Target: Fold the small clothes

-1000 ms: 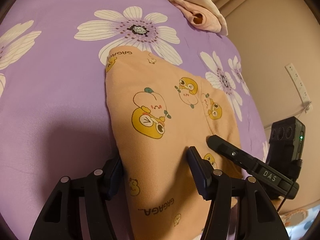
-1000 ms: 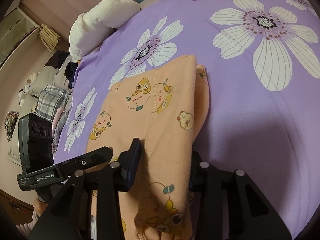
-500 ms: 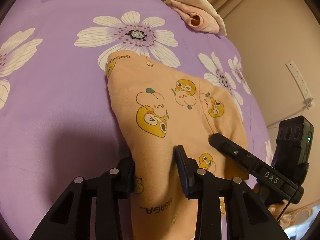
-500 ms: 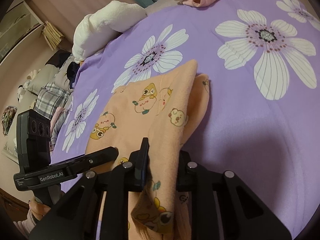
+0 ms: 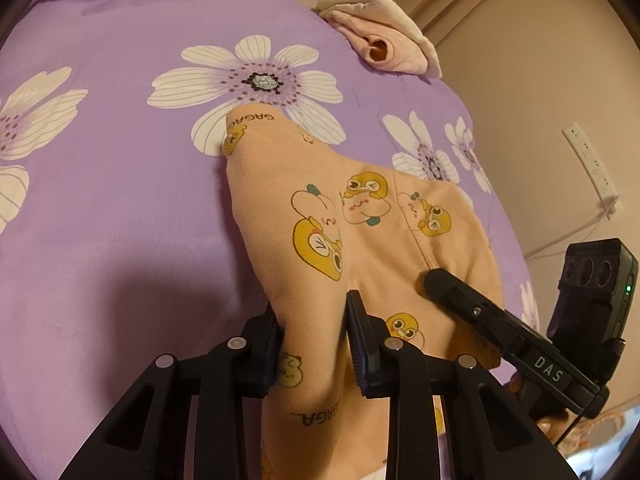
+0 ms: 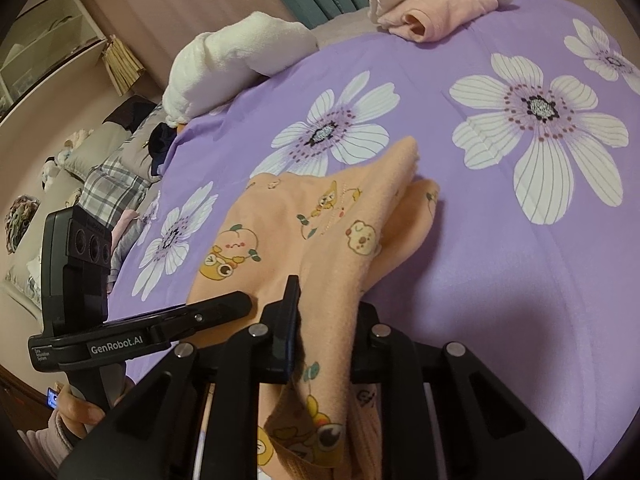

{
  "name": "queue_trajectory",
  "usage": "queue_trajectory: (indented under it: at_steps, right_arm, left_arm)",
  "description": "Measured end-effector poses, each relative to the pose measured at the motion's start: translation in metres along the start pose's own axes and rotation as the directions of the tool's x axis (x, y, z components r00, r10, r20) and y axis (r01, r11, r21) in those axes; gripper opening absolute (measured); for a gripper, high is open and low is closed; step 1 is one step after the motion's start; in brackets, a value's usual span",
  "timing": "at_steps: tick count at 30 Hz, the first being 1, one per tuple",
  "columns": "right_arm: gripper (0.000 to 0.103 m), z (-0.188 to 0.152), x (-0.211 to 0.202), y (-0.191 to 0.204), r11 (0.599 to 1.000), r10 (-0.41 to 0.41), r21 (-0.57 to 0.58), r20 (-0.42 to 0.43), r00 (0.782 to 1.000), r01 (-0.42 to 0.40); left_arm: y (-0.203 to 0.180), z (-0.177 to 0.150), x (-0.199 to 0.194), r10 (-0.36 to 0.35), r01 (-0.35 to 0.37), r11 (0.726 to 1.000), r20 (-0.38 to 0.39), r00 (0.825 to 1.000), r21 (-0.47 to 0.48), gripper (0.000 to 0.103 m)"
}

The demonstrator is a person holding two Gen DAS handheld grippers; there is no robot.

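left hand-held gripper (image 5: 314, 320) was clamped on a bunched near edge of the peach garment (image 5: 360, 216), cloth pinched between both pads; fabric below the grip ran out of frame at the bottom. right hand-held gripper (image 6: 326, 308) likewise pinched shut on the other near edge of the same garment (image 6: 320, 220), its right finger mostly hidden behind the cloth. near end was lifted, far end w/ cartoon prints lay on the purple flowered bed sheet (image 5: 120, 200). couldn't tell what kind of garment it was, folds hid the shape. far corner of the bed: a folded pink & cream clothes pile (image 5: 380, 36), well apart. white pillow (image 6: 240, 60) at the bed's far edge in right wrist view, partly cut off.
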State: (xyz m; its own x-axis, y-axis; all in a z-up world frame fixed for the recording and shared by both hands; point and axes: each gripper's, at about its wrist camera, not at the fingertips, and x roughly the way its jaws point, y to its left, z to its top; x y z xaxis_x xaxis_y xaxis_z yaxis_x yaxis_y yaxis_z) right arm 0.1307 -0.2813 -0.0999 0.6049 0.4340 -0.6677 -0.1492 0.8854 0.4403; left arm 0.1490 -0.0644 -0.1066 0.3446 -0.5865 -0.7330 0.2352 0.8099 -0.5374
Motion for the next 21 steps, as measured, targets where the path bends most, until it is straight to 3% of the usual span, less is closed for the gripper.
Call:
queue_trajectory:
  at_steps: [21]
  right_arm:
    - [0.018,-0.012,-0.037,0.029,0.999,0.009,-0.032,0.046,0.999,-0.008]
  left_arm:
    - [-0.016,-0.016,-0.031,-0.012,0.011,0.999,0.03,0.999,0.03,0.028]
